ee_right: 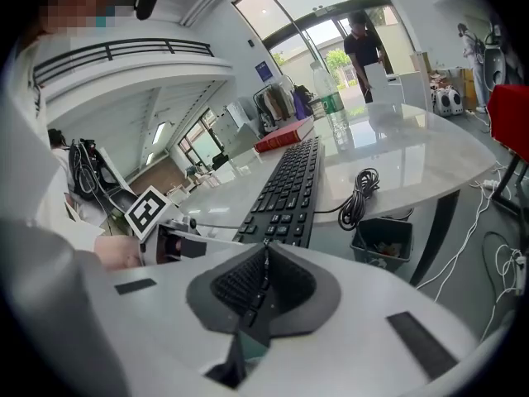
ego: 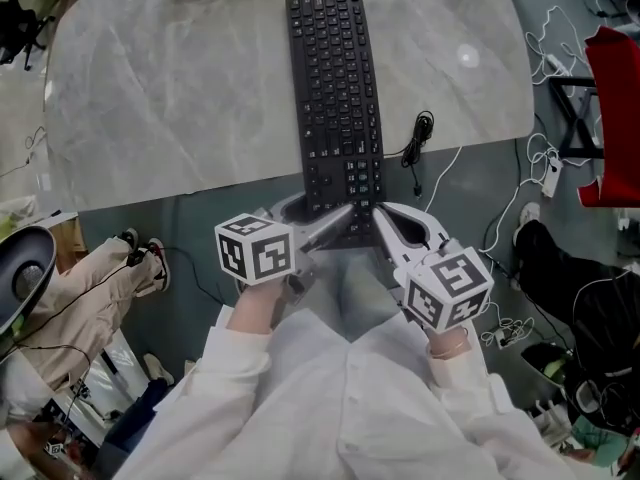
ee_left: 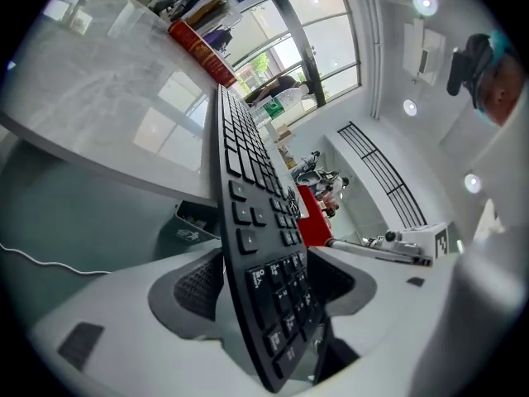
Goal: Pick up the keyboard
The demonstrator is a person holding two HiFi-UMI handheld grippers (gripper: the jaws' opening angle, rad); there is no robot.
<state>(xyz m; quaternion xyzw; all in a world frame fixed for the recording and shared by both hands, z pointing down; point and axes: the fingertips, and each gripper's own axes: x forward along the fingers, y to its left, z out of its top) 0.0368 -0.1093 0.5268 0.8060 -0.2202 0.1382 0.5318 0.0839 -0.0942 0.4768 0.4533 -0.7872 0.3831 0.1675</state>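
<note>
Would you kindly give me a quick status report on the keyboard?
Left tongs, right tongs: both shut on keyboard, near end. Rest flat on table. Coiled cable alongside, not blocking.

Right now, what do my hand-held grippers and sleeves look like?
The left hand-held gripper and right hand-held gripper are both light grey, with broad curved jaws lined by dark ribbed pads. Each carries a white cube with black square markers. Your sleeves are white.

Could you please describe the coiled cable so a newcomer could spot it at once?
On the pale marble-look table, find the long black keyboard down its middle. Right of its near end, at the table's edge, lies a small black cable, the only coiled bundle there.
</note>
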